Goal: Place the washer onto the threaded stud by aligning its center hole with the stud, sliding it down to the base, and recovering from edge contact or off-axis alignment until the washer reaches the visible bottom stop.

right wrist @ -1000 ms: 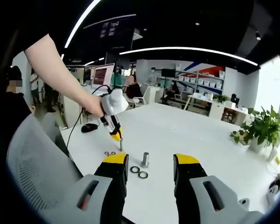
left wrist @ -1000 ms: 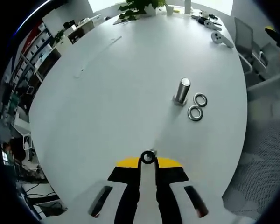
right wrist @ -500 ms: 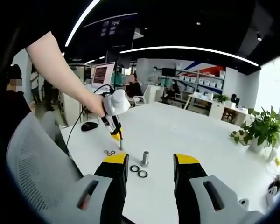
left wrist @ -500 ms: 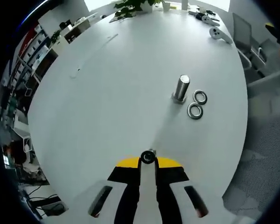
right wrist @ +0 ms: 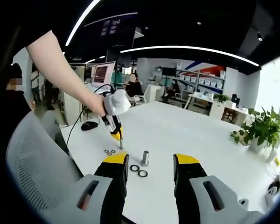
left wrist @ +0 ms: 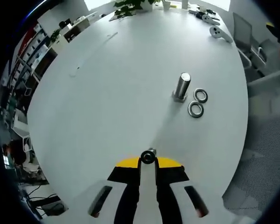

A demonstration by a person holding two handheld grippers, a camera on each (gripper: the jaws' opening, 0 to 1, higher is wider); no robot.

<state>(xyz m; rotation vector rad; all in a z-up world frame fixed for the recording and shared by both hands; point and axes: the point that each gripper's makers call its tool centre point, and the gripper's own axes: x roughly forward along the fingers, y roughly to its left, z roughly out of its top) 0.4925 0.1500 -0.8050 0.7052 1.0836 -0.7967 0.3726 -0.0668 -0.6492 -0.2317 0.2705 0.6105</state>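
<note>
The left gripper point(left wrist: 148, 161) hangs over the white table point(left wrist: 107, 93) with its jaws pinched together on a small washer point(left wrist: 148, 157), held on edge at the very tips so its hole faces the camera. The threaded stud point(left wrist: 181, 87) stands upright well ahead of it and to the right, with two loose washers point(left wrist: 197, 102) lying flat just beside its base. From the right gripper view, the left gripper point(right wrist: 117, 136) points steeply down at the tabletop near a few more small rings point(right wrist: 109, 152), the stud point(right wrist: 144, 158) apart from it. The right gripper point(right wrist: 150, 163) hovers low and back with its jaws wide apart and nothing between them. The risk I see is in the grip: a ring held on edge must be turned flat before it meets the stud, and if it arrives tilted or off-centre it will likely catch on the rim or threads, or slip from the tips and roll. The two washers at the base crowd the near side and could be nudged by a low approach. Farther off, a potted plant point(left wrist: 133, 7) and game controllers point(left wrist: 214, 31) sit at the table's far end, clear of the path; a mesh chair point(right wrist: 35, 158) stands at the edge.
</note>
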